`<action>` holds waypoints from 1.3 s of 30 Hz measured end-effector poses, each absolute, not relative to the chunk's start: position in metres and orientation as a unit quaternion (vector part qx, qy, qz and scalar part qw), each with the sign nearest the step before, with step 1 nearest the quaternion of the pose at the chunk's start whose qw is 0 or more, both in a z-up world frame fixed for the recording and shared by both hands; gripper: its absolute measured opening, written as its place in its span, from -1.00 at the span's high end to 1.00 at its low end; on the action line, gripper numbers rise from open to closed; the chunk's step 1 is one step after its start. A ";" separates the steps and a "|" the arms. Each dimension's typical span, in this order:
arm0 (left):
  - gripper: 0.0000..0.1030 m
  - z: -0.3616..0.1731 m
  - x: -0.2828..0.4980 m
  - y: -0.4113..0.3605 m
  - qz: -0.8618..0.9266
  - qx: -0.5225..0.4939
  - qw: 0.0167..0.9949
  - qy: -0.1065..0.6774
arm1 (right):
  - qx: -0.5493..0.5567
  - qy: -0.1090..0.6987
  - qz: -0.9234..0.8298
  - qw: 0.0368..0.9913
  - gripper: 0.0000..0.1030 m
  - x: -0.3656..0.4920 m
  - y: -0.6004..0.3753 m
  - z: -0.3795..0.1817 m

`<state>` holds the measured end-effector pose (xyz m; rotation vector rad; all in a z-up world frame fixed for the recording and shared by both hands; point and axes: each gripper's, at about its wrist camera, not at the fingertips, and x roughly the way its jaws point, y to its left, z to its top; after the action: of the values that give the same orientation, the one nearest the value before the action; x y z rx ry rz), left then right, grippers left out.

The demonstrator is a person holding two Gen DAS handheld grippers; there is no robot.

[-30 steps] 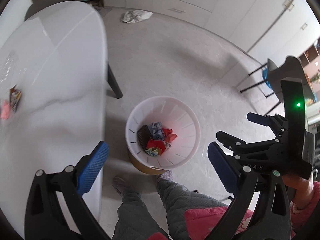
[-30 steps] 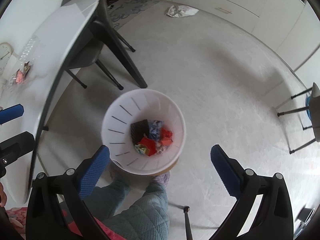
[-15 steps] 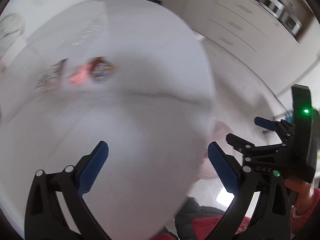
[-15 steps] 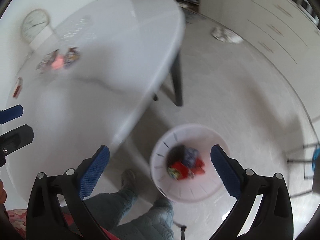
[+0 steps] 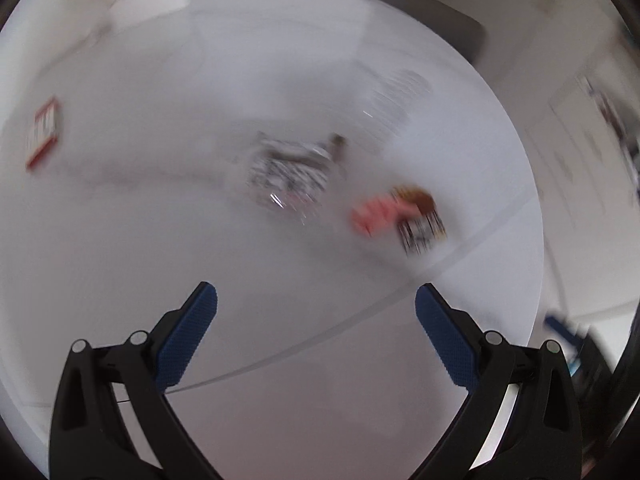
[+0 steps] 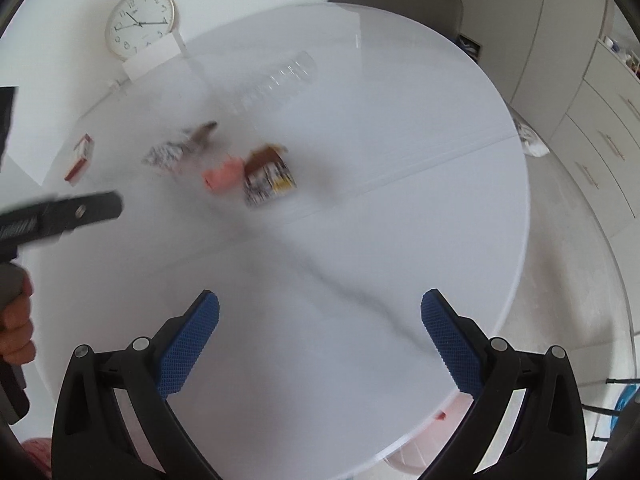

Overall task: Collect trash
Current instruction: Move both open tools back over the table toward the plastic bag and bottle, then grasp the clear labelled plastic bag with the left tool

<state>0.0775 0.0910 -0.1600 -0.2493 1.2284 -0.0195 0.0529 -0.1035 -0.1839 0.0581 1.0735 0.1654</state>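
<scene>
right wrist: right gripper (image 6: 320,322) spread apart, empty, over table (image 6: 400,240) near edge; pink wrapper (image 6: 222,175) well ahead, mid-table. left gripper (image 5: 316,312) likewise apart, empty.

Worktop (image 6: 400,140): glossy white, faint grey marble veining. Wrapper (image 6: 269,176): brown top, black-and-white print, small yellow patch. Crumpled scrap (image 6: 222,174) touching it: salmon pink. Foil wrapper (image 6: 166,154): silver, dark speckle. Small box (image 6: 79,157): white with red edge. Clock (image 6: 140,22): cream face, black numerals. Hand-held gripper pads (image 6: 188,350): blue, dimpled texture; arms black.
</scene>
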 end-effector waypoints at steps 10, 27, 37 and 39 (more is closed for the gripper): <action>-0.85 -0.194 0.162 0.118 0.149 -0.303 0.728 0.597 | 0.036 0.510 0.100 0.854 -0.95 0.105 -0.093 -0.185; -0.51 -0.233 0.182 0.115 0.271 -0.367 0.669 0.587 | 0.083 0.530 0.107 0.837 -0.95 0.158 -0.128 -0.201; -0.32 -0.238 0.183 0.120 0.235 -0.351 0.680 0.599 | 0.095 0.524 0.103 0.840 -0.95 0.176 -0.119 -0.191; -0.27 -0.236 0.181 0.122 0.219 -0.352 0.687 0.597 | 0.099 0.526 0.103 0.839 -0.95 0.182 -0.116 -0.189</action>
<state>0.1813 0.1223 -0.2362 -0.7881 1.3366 0.4902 0.1824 -0.1155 -0.1886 0.2103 1.1120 0.2175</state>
